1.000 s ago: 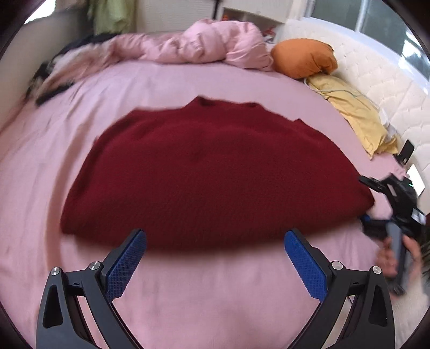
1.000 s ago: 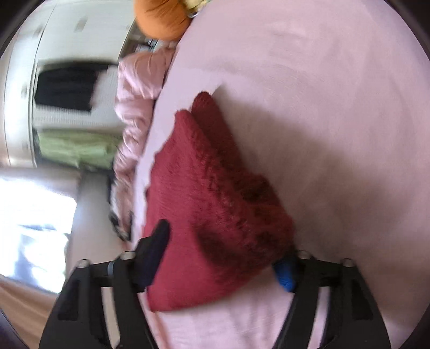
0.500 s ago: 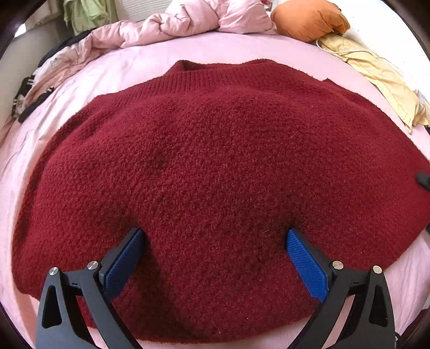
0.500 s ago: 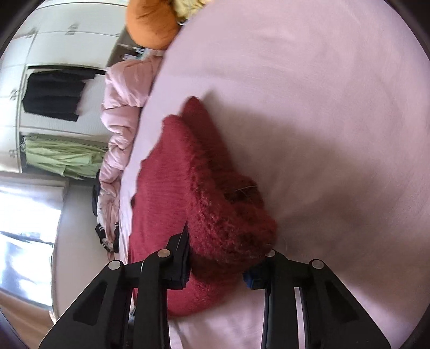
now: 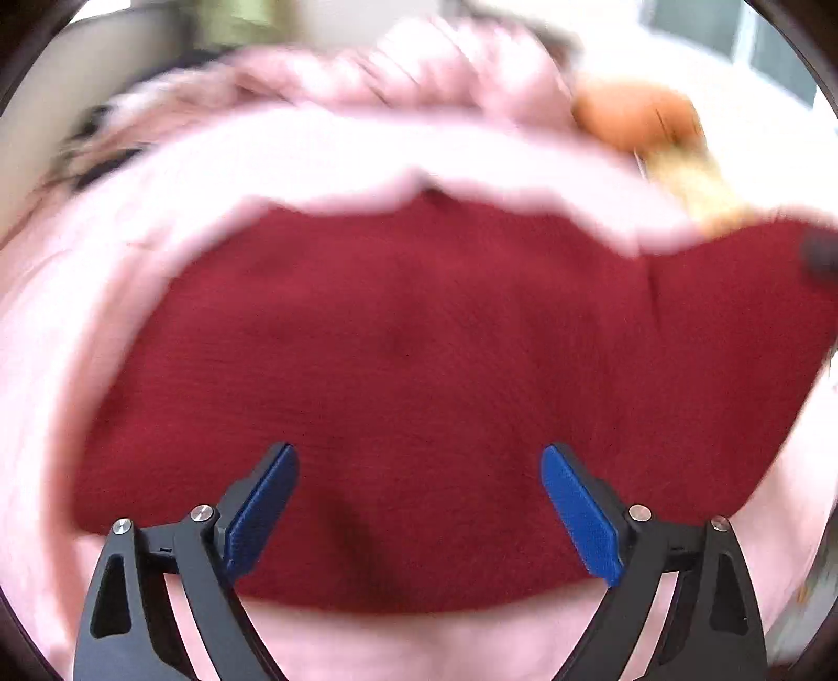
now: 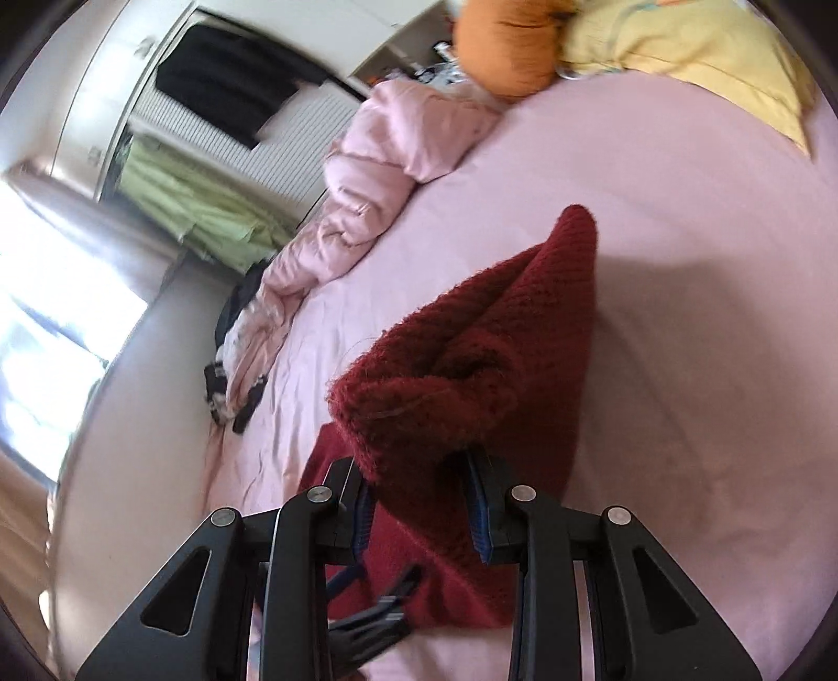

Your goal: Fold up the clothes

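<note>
Knitwear fills the left wrist view: a dark red sweater (image 5: pixel 419 377) lies spread flat across the middle of the pink bed (image 5: pixel 63 366), its near hem toward the camera and its neckline toward the far edge. The left gripper (image 5: pixel 419 503) hovers over the near hem with its jaws wide and just beginning to close; the blue pads (image 5: pixel 262 508) have sweater beneath them but press on nothing. At the sweater's right end the fabric rises off the sheet. The picture is blurred, so fine contact cannot be told.

From the right wrist view, the right gripper (image 6: pixel 419 503) is clamped on a thick bunch of the sweater (image 6: pixel 471 366) at that same end, lifting it into a peak above the bed (image 6: pixel 681 262). Below it, the black tip of the left gripper shows near the lower cloth.

My reading is that the first fold is in hand: one end is raised, ready to be carried across the body of the garment. The next move likely calls for the left gripper to pinch the near hem so both corners travel together, keeping the edge straight.

Room is ample. Bare sheet surrounds the sweater; a pink duvet (image 6: pixel 377 173), an orange cushion (image 6: pixel 503 47) and a yellow cloth (image 6: pixel 681 52) crowd only the far edge and corner.
</note>
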`<act>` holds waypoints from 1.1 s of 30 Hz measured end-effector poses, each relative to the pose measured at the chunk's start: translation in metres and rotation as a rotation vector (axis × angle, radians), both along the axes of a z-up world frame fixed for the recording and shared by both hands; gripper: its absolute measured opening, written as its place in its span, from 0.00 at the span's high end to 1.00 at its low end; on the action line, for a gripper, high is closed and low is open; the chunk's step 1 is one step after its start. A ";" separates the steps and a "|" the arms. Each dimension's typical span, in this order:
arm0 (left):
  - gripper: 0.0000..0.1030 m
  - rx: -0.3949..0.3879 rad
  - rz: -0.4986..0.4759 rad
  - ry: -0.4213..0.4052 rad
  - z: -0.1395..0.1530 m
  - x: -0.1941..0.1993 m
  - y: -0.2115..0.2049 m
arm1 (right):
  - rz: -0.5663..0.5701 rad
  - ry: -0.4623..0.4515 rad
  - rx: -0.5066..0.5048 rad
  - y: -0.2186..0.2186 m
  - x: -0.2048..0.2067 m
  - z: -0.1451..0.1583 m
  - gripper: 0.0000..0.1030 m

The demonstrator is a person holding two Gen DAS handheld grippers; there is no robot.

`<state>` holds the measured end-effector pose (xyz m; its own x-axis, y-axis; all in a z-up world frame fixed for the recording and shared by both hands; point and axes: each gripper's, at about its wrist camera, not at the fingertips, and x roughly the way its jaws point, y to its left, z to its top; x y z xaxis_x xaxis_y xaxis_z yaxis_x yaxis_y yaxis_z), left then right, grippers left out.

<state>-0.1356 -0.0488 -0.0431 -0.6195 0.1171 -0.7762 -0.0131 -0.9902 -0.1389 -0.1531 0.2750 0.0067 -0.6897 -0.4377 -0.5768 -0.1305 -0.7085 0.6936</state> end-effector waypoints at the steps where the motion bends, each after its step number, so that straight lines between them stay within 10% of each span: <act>1: 0.09 0.018 0.070 0.064 0.014 0.013 -0.022 | 0.014 0.003 0.014 -0.009 -0.003 0.004 0.70; 6: 0.09 0.107 0.306 0.204 0.042 0.074 -0.128 | 0.167 0.042 0.094 -0.081 -0.022 0.024 0.85; 8: 0.09 0.092 0.345 0.193 0.039 0.086 -0.158 | 0.267 0.071 0.122 -0.125 -0.030 0.033 1.00; 14: 0.09 0.115 0.423 0.099 0.006 0.115 -0.216 | 0.448 0.100 0.267 -0.239 -0.045 0.040 0.98; 19: 0.09 0.169 0.365 0.068 -0.007 0.111 -0.212 | 0.214 0.119 0.448 -0.170 0.000 0.047 0.60; 21: 0.09 0.213 0.313 0.065 -0.005 0.103 -0.197 | 0.104 0.114 0.436 -0.123 0.022 0.049 0.22; 28: 0.09 0.164 0.054 0.041 0.023 0.067 -0.098 | -0.234 -0.129 -0.193 0.067 0.102 -0.039 0.16; 33: 0.09 0.022 -0.147 -0.026 0.023 0.024 -0.002 | -0.287 -0.279 -0.439 0.094 0.115 -0.129 0.16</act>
